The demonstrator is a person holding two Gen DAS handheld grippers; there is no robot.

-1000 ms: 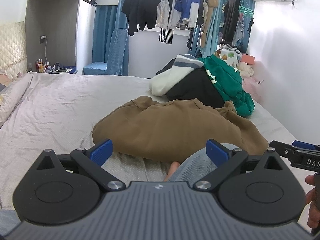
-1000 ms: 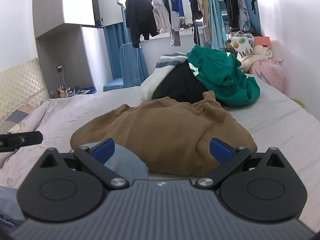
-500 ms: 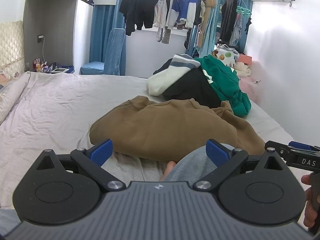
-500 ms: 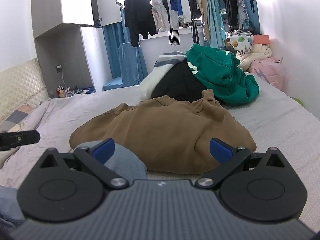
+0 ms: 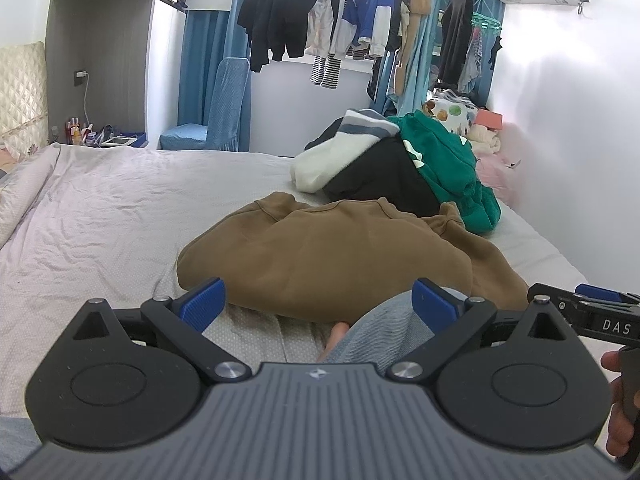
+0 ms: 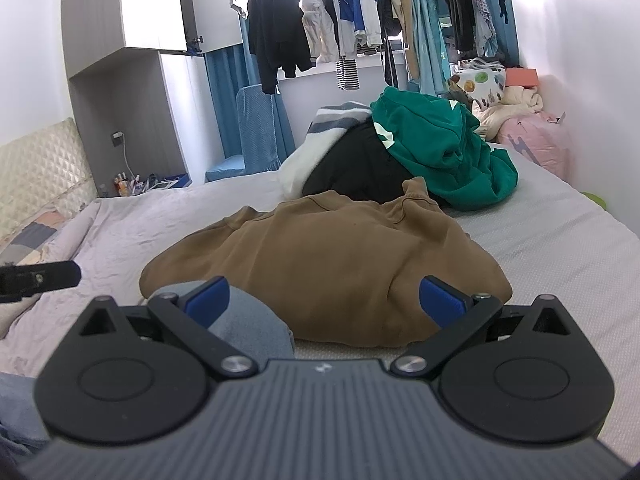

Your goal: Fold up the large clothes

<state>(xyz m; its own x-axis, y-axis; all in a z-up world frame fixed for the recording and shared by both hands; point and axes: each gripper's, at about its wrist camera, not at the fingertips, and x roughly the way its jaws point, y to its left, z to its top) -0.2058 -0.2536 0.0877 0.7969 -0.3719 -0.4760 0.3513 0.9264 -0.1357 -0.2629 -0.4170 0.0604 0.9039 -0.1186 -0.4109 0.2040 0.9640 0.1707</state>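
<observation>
A brown sweatshirt lies crumpled on the bed, just ahead of both grippers. My left gripper is open and holds nothing, hovering short of the sweatshirt's near edge. My right gripper is open too, over the same near edge, a bit to the right. A person's knee in blue-grey trousers pokes up between the grippers and the garment. The right gripper's finger shows at the left view's right edge, beside a hand.
Behind the sweatshirt a pile holds a green hoodie, a black garment and a white-and-grey one. Clothes hang on a rail at the window. A blue chair, a headboard and pink bedding border the bed.
Both views have shifted slightly: the left gripper has turned a little to the left and the right has tipped up a bit. The clothes have not moved. Both grippers stay open.
</observation>
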